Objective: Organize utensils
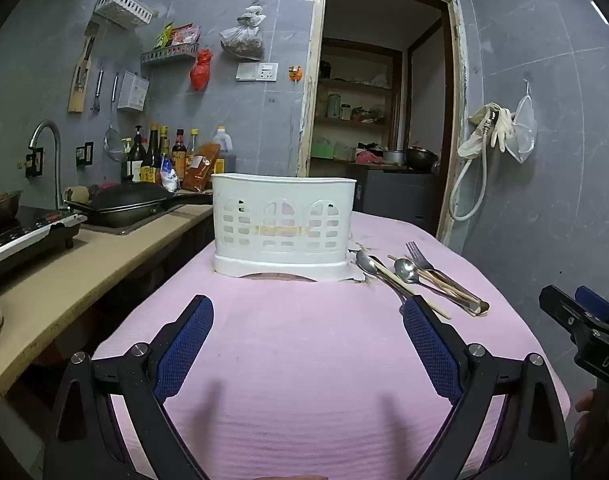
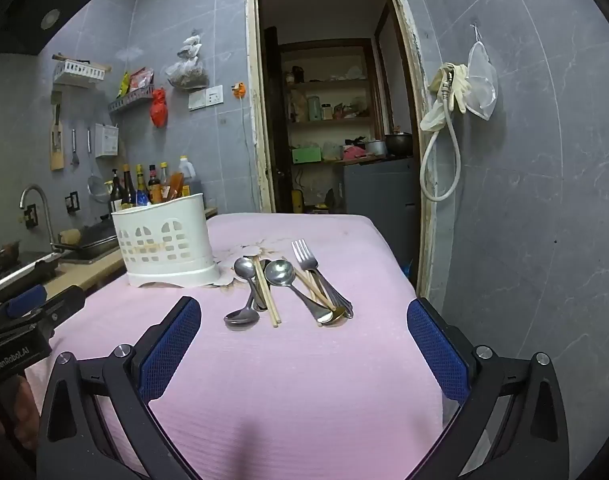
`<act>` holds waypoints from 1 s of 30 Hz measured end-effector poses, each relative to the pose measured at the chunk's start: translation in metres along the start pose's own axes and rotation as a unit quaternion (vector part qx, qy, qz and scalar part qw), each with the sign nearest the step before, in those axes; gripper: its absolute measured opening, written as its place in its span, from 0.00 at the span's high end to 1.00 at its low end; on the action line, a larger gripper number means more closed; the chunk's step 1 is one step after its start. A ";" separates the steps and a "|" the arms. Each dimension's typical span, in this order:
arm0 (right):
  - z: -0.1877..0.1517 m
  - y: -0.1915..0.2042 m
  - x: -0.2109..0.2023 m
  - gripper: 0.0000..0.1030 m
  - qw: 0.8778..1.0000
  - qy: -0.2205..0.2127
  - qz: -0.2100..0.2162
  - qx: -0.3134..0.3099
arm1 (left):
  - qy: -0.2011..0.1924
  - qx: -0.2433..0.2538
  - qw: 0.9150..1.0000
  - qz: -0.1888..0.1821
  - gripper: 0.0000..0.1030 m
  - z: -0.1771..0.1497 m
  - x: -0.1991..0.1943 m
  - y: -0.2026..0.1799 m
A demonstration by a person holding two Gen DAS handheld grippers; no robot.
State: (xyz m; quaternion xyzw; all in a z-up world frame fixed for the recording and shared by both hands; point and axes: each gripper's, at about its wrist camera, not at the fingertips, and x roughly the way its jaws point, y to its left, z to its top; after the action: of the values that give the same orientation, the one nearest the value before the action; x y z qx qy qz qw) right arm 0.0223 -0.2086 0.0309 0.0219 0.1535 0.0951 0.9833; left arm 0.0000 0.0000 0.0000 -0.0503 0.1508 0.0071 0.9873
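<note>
Cutlery first. From your left wrist view, the left tongs [image 1: 308, 312] stand wide open and empty, facing the white holder [image 1: 282, 226] straight ahead; the utensil pile [image 1: 420, 276] lies ahead and off to their right, just beside the holder, handles running toward you. From your right wrist view, the right tongs [image 2: 304, 314] gape empty with the pile dead ahead, its long axes pointing between the pads. Your right hand looks nearer on the pink surface [image 2: 304, 380].

One white caddy [image 2: 166, 240], three spoons [image 2: 280, 273], two forks [image 2: 304, 254], chopsticks [image 2: 266, 294].
</note>
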 end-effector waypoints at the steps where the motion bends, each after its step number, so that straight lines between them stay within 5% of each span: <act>1: 0.000 0.000 0.000 0.00 1.000 0.002 0.000 -0.003 | 0.002 -0.004 1.000 -0.001 0.10 0.000 0.000 0.000; 30: -0.005 0.003 0.004 0.00 1.000 0.006 0.004 -0.001 | 0.005 0.004 1.000 0.003 0.10 -0.005 0.000 0.004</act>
State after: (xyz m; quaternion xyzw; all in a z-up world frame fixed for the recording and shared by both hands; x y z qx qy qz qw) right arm 0.0245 -0.2049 0.0253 0.0207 0.1597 0.0995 0.9819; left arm -0.0011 0.0034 -0.0051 -0.0457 0.1557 0.0094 0.9867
